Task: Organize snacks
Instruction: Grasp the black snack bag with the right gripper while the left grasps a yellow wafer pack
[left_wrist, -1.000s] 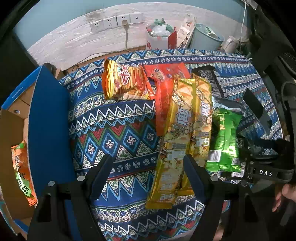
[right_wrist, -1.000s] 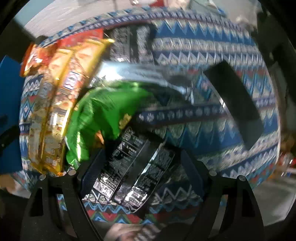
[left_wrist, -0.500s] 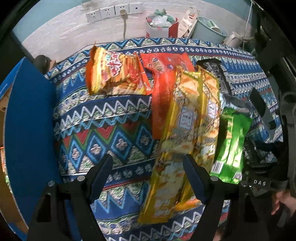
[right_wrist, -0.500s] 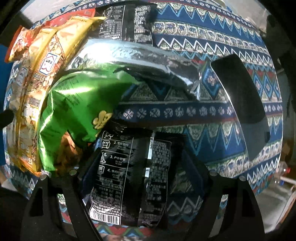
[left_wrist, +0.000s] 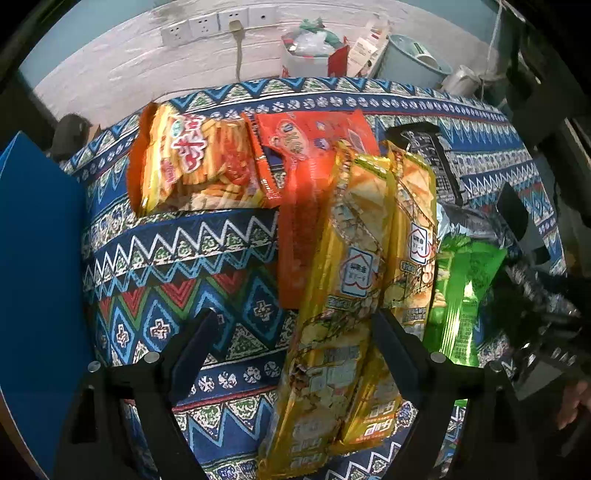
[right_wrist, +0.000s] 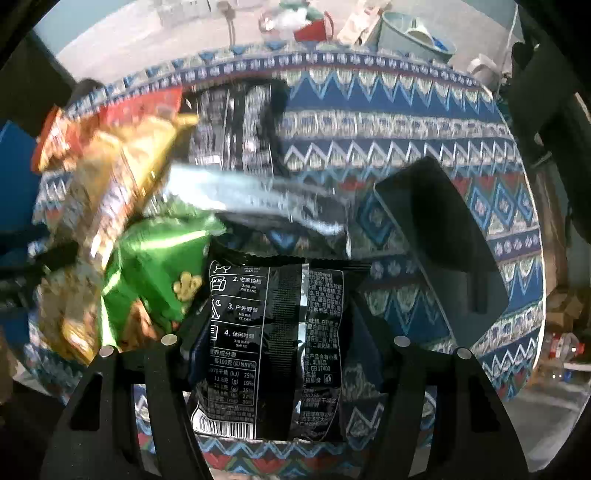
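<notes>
Snack packs lie on a patterned cloth (left_wrist: 177, 266). In the left wrist view I see an orange chips bag (left_wrist: 192, 162), a red pack (left_wrist: 310, 155), two long yellow cracker packs (left_wrist: 354, 280), a green pack (left_wrist: 465, 291) and a black pack (left_wrist: 432, 155). My left gripper (left_wrist: 291, 332) is open and empty, its right finger over the yellow packs. My right gripper (right_wrist: 273, 332) is shut on a black snack pack (right_wrist: 273, 343) and holds it off the cloth. The green pack (right_wrist: 162, 266) and a silver pack (right_wrist: 258, 199) lie beyond it.
A blue cardboard box flap (left_wrist: 37, 280) stands at the left. A dark flat object (right_wrist: 439, 236) lies on the cloth to the right. Behind the table are wall sockets (left_wrist: 218, 22), a white bag (left_wrist: 314, 48) and a pale bucket (left_wrist: 413, 62).
My left gripper has moved right and forward, so the box slid out of view. My right gripper has lifted the black pack away from the green pack.
</notes>
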